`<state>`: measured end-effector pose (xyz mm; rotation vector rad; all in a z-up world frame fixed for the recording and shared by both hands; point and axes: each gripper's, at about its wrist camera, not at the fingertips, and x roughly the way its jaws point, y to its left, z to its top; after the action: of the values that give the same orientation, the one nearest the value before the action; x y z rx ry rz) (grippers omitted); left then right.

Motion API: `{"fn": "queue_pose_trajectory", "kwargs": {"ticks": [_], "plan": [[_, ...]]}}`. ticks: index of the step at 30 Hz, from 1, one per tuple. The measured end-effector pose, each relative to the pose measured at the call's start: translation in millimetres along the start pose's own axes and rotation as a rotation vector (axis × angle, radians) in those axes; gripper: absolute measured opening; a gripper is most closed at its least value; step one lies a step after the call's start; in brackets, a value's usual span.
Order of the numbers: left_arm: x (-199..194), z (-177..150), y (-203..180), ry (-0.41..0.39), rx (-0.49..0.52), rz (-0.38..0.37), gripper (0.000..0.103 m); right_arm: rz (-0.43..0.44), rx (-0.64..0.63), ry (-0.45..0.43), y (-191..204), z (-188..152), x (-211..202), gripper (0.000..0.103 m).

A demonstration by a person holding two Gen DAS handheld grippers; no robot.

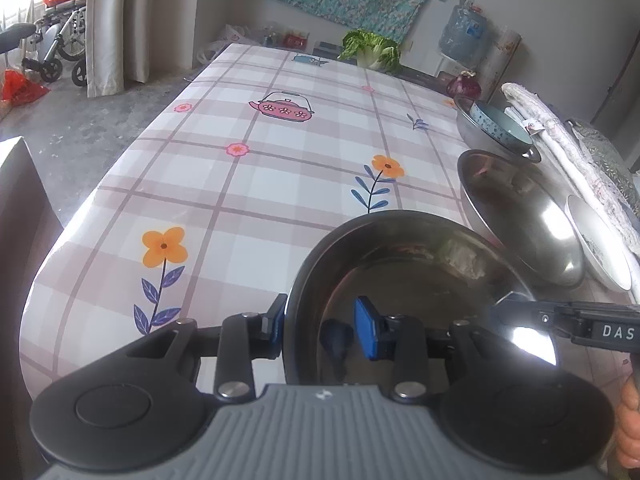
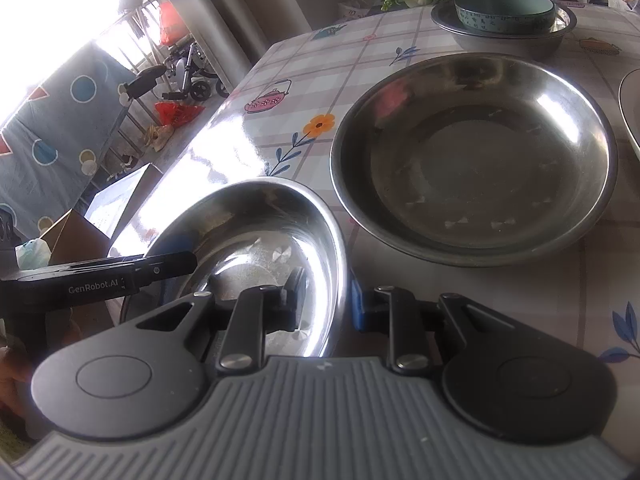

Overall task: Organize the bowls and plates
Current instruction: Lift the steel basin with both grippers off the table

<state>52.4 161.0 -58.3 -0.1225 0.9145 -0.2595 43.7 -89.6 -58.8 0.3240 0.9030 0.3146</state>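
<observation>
steel bowl [image 2: 256, 240]: shiny, shallow, tilted, near edge of the surface [image 1: 248, 184], just beside the big steel basin [image 2: 472, 160]
handling: light and stiff I'd guess, but slick, so grab the thin rim
left hand-held gripper [image 1: 320, 326]: straddling the bowl's left rim, pads not clearly pinching yet
right hand-held gripper [image 2: 326, 300]: clamped on the right rim
other stuff: blue ceramic bowl [image 2: 504, 10] nested in a far steel bowl [image 2: 504, 38], probably breakable

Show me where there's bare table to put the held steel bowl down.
Free: the tablecloth left of the steel bowl, from the near edge out to the cabbage. Crowded: the right side, taken by the large steel plate, white plate and nested blue bowl.
</observation>
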Motion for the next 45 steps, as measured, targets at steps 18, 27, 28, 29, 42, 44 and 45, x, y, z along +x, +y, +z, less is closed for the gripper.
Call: {"fn": "queue_pose_trajectory", "kwargs": {"ticks": [18, 27, 28, 29, 42, 44, 45], "plan": [[-2, -1, -4, -0.014, 0.011, 0.012, 0.037, -0.026, -0.032, -0.015, 5, -2, -3, 0.022], [-7, -3, -6, -0.027, 0.011, 0.011, 0.037, -0.026, -0.037, -0.023, 6, -1, -6, 0.022], [-8, -3, -6, -0.028, 0.011, 0.011, 0.037, -0.026, -0.038, -0.024, 6, -1, -7, 0.022], [-9, -4, -6, -0.03, 0.011, 0.011, 0.037, -0.026, -0.039, -0.026, 7, -1, -7, 0.022], [-16, -7, -4, -0.042, 0.006, 0.006, 0.037, -0.022, -0.045, -0.036, 9, -1, -11, 0.022], [-17, -7, -4, -0.046, 0.005, 0.005, 0.037, -0.021, -0.047, -0.037, 10, 0, -12, 0.022], [-17, -7, -4, -0.048, 0.005, 0.005, 0.037, -0.021, -0.048, -0.038, 10, 0, -12, 0.022]]}}
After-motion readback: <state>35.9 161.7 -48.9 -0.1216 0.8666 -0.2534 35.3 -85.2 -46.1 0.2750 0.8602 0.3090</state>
